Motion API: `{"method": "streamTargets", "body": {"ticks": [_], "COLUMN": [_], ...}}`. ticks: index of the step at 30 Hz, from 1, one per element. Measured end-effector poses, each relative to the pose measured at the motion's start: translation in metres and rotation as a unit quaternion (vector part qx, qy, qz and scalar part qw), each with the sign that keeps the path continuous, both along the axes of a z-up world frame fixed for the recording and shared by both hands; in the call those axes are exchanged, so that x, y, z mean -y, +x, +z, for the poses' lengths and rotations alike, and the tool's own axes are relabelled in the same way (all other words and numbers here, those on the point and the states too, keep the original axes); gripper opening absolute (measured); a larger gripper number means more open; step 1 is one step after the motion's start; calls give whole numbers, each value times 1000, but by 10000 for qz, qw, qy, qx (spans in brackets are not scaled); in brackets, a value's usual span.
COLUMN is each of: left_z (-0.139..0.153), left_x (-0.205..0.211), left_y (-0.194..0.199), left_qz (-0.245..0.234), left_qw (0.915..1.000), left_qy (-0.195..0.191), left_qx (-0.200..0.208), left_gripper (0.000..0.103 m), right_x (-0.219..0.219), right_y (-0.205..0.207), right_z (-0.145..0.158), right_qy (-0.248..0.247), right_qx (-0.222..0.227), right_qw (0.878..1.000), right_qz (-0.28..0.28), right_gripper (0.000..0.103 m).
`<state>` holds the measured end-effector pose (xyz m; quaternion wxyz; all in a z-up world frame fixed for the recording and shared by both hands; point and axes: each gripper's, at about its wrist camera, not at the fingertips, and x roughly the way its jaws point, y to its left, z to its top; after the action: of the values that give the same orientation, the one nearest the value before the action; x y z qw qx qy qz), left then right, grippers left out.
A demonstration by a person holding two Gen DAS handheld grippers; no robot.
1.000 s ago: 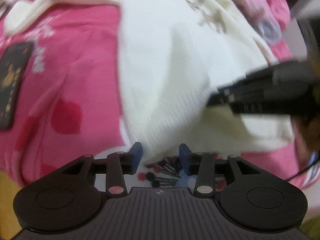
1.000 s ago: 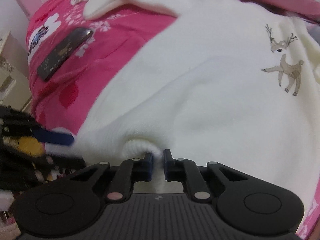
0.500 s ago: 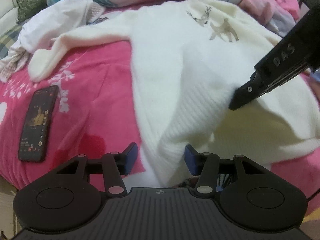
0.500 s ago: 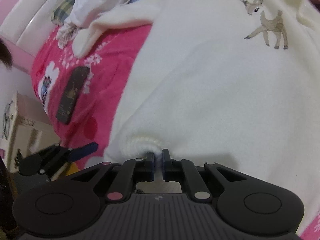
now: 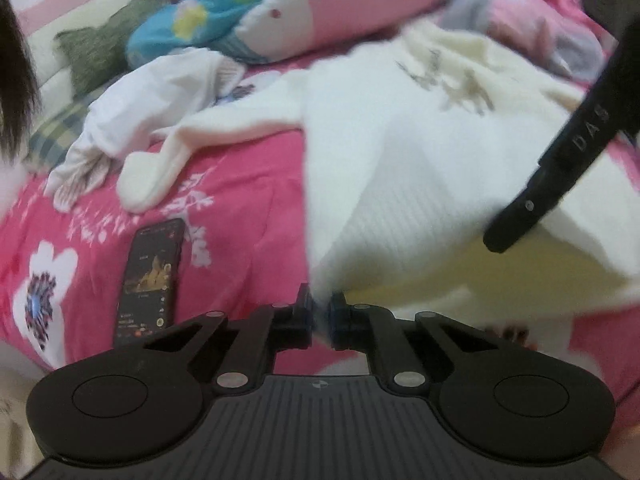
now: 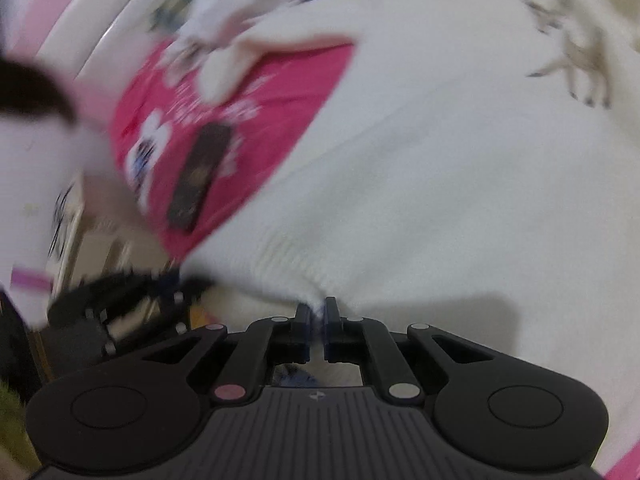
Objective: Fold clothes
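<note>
Cream deer-print sweater (image 5: 400, 168) spread, ribbed hem lifted.

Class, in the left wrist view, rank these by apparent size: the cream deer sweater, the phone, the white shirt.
1. cream deer sweater, largest.
2. white shirt.
3. phone, smallest; it lies nearer the camera, yet looks smaller.

A cream-white knit sweater (image 5: 400, 152) lies spread across a pink floral bedspread (image 5: 240, 200), its front printed with small brown-grey deer (image 6: 572, 60) near the chest. One long sleeve (image 5: 192, 140) stretches out sideways over the pink cloth, its rounded cuff curled at the end. The ribbed hem is lifted off the bed at two points, the fabric between them hanging in a soft fold with the pale inner side showing beneath.
</note>
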<state>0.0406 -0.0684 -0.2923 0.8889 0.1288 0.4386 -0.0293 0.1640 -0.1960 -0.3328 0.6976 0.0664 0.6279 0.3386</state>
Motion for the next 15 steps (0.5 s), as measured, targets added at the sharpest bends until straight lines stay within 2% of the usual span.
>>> {"method": "streamTargets", "body": {"ticks": [2, 6, 7, 8, 10, 14, 15], "left_z": [-21, -45, -41, -38, -37, -31, -29], "left_x": [0, -9, -16, -23, -36, -62, -68], "left_y": [-1, 0, 0, -1, -7, -18, -17], "left_qz": [-176, -496, -403, -310, -96, 315, 483], "left_qw": [9991, 9942, 9934, 9922, 9893, 9802, 9747], "left_qy": [-5, -219, -373, -521, -594, -955, -1286], "left_qx": [-376, -926, -1005, -1086, -1330, -1705, -1763], "left_gripper": [6, 10, 10, 11, 11, 10, 10], "right_x": [-7, -21, -22, -22, -20, -14, -15], "right_y": [-1, -2, -4, -7, -15, -28, -29], "right_z": [-14, -64, -65, -61, -54, -40, -34], "right_qy": [-167, -1019, -1052, -1058, -1118, -1111, -1014], "right_qx": [-115, -555, -560, -527, -551, -460, -377], "right_qw": [9993, 9908, 9900, 9899, 9886, 9880, 9893], "right_qz": [308, 692, 757, 778, 848, 972, 980], "right_gripper": [5, 9, 10, 17, 23, 23, 23]}}
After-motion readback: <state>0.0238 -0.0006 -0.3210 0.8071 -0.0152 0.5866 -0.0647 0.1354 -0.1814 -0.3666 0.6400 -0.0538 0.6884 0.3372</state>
